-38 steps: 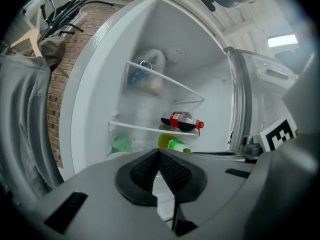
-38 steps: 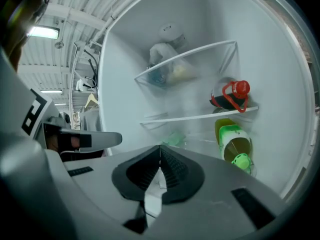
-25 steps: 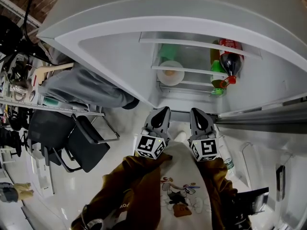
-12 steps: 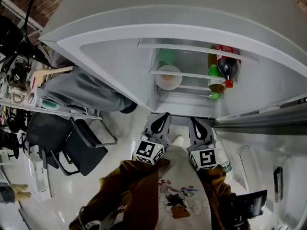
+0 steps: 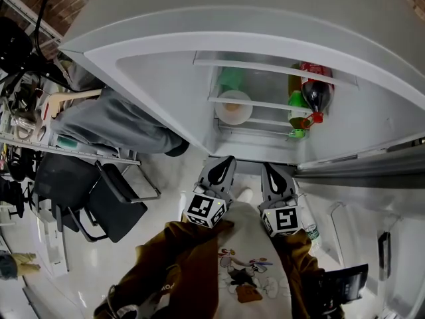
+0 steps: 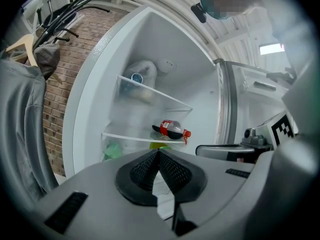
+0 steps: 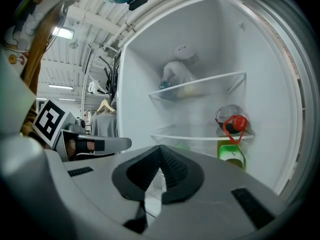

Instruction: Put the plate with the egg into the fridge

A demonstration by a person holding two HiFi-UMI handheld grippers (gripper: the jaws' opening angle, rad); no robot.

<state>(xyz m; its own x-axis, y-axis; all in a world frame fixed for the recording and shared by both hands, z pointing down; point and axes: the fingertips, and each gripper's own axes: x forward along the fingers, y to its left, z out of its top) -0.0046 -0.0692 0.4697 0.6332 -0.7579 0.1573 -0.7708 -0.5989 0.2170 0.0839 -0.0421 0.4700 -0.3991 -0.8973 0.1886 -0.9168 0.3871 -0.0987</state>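
Inside fridge (image 5: 153,78): plate (image 5: 234,107) on a shelf; egg too faint to make out.
Grippers: left gripper (image 5: 226,161) and right gripper (image 5: 271,169) both closed, empty.
Floor (image 5: 174,175): white, glossy.

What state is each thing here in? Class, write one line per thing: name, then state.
fridge, door open
plate with the egg, set on a fridge shelf
cola bottle, lying on its side, capped
left hand-held gripper, shut, empty
right hand-held gripper, shut, empty

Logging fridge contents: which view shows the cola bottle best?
Left gripper view: the cola bottle lies side-on on the shelf, label and red cap clear. Head view shows it smaller; right gripper view, end-on, cap first.
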